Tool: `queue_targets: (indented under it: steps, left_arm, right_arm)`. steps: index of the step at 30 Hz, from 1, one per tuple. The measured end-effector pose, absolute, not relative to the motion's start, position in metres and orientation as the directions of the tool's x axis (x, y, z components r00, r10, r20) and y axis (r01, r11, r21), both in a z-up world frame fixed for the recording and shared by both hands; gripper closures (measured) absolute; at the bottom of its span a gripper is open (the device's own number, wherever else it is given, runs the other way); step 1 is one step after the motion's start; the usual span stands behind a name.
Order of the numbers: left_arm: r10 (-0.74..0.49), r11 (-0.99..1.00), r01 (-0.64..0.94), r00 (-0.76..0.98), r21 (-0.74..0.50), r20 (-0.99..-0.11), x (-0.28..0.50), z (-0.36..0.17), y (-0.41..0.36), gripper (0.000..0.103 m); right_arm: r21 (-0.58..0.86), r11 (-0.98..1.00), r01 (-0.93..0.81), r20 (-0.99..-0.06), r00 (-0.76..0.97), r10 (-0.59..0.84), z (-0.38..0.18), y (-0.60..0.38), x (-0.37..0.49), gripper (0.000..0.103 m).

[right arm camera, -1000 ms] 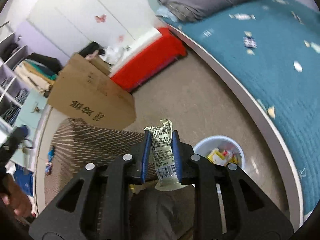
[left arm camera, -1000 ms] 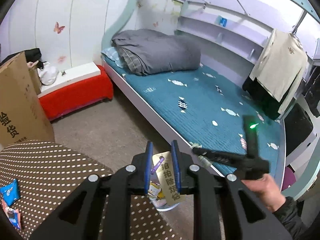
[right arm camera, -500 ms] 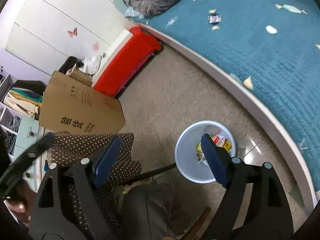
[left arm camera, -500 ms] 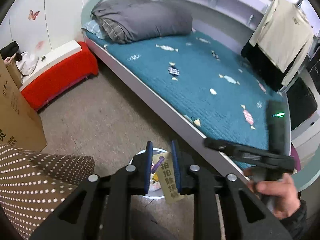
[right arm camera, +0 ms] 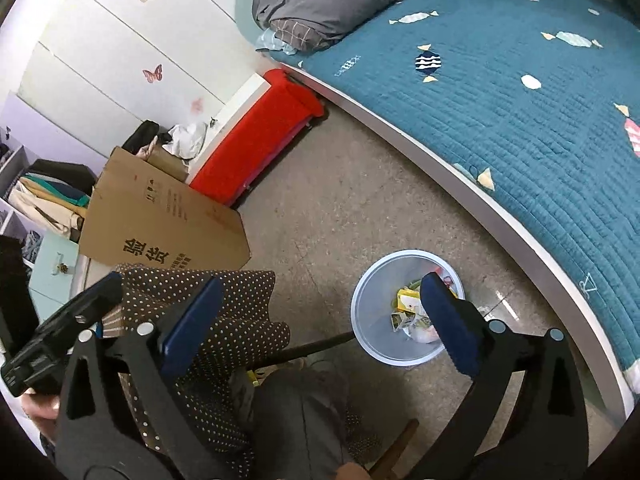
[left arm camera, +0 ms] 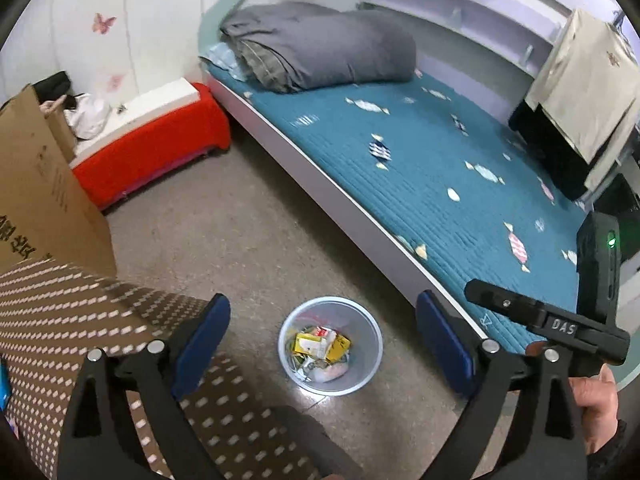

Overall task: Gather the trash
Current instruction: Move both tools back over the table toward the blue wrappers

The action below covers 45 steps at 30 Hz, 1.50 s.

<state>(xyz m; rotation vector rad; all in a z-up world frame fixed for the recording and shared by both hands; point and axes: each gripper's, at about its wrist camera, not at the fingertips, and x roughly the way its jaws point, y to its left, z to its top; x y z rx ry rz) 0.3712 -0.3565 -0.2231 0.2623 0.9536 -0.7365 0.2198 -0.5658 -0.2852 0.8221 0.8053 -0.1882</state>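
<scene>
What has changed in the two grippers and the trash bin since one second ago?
Both grippers let go. The left gripper held a yellow label strip and the right gripper a printed wrapper; now both sets of jaws are opening with nothing between them, above the trash bin. Neither piece can be picked out among the wrappers there. The bin, the bed and the cardboard box stayed in place.
</scene>
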Motion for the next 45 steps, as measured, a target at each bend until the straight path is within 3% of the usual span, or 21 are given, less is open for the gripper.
queue_targets:
  steps: [22, 35, 45]
  left_arm:
    - [-0.461, 0.825, 0.561, 0.592, -0.073, -0.661, 0.324, -0.150, -0.207, 0.008]
    - [-0.267, 0.954, 0.292, 0.735, -0.064, -0.624, 0.323, -0.148, -0.059, 0.008]
    - [-0.107, 0.994, 0.101, 0.749, -0.047, -0.654, 0.333, -0.167, 0.039, 0.008]
  right_arm:
    - [0.425, 0.887, 0.181, -0.660, 0.732, 0.167, -0.173, -0.429, 0.248, 0.006]
    - [0.209, 0.966, -0.154, -0.682, 0.684, 0.257, -0.140, -0.291, 0.300, 0.006]
    - [0.025, 0.887, -0.462, -0.746, 0.582, 0.324, -0.164, -0.187, 0.377, 0.006]
